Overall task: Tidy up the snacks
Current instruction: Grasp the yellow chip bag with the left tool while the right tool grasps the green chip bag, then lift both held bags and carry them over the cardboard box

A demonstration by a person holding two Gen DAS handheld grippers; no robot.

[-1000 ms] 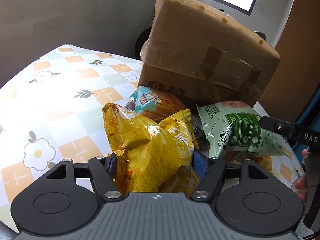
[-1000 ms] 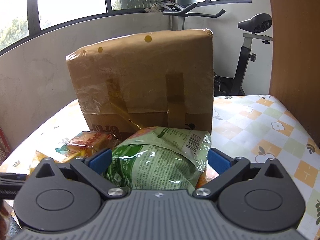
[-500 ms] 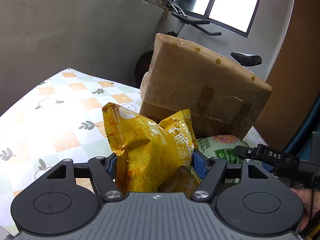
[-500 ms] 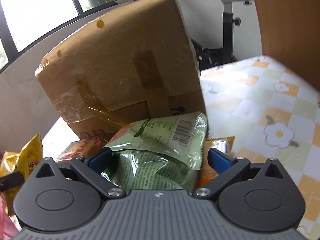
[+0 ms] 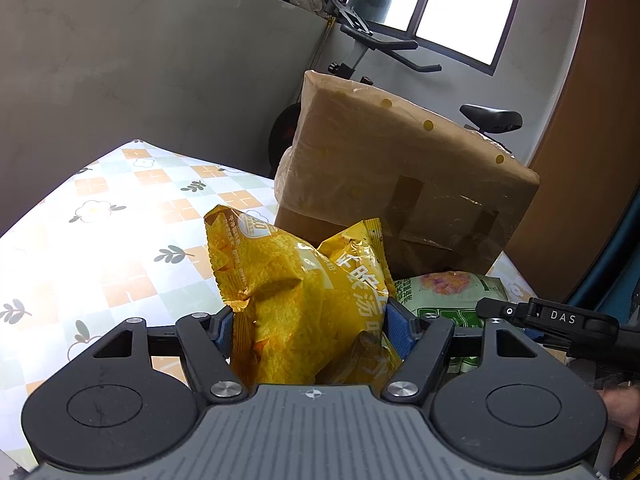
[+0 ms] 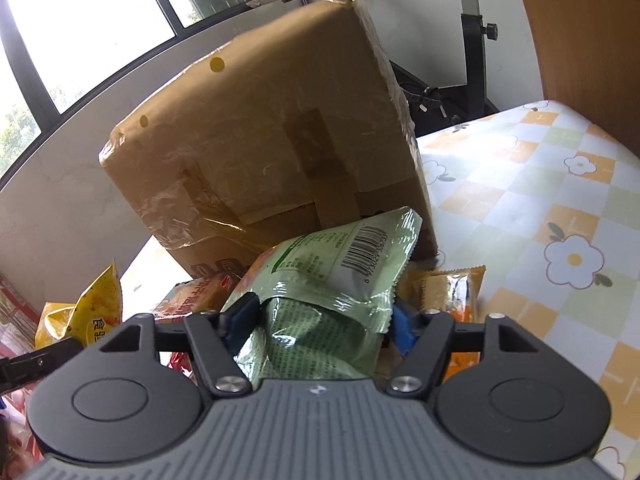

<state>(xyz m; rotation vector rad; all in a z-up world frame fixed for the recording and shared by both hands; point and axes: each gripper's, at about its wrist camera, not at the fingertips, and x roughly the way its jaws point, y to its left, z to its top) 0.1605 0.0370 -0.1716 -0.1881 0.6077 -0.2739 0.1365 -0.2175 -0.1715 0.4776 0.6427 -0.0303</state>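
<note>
Snacks lay in a loose heap on the flowered tablecloth (image 5: 100, 240), at the foot of a taped cardboard box (image 5: 400, 176).

Through the left wrist camera, the left gripper (image 5: 308, 328) was clamped on a yellow snack bag (image 5: 296, 292); both blue pads pressed into its crumpled sides. The bag stood nearly upright between the jaws, its long axis running up and away from the camera, its sealed top edge leaning toward the box. To the right, low against the box, lay the green snack bag (image 5: 444, 292), with the black body of the other gripper reaching in over it from the right edge.

Through the right wrist camera, the right gripper (image 6: 320, 324) had the green snack bag (image 6: 332, 276) between its jaws, which were closing; the blue pads already dented the foil on both sides. That bag pointed straight ahead toward the cardboard box (image 6: 272, 136), barcode end farthest out and almost touching the box. An orange packet (image 6: 448, 288) lay just beside it on the right, a red-orange packet (image 6: 200, 292) to the left, and the yellow snack bag (image 6: 96, 308) showed at the far left.

Each bag sat squarely in its own claw, so any coming lift would probably depend on the right grip firming up.
</note>
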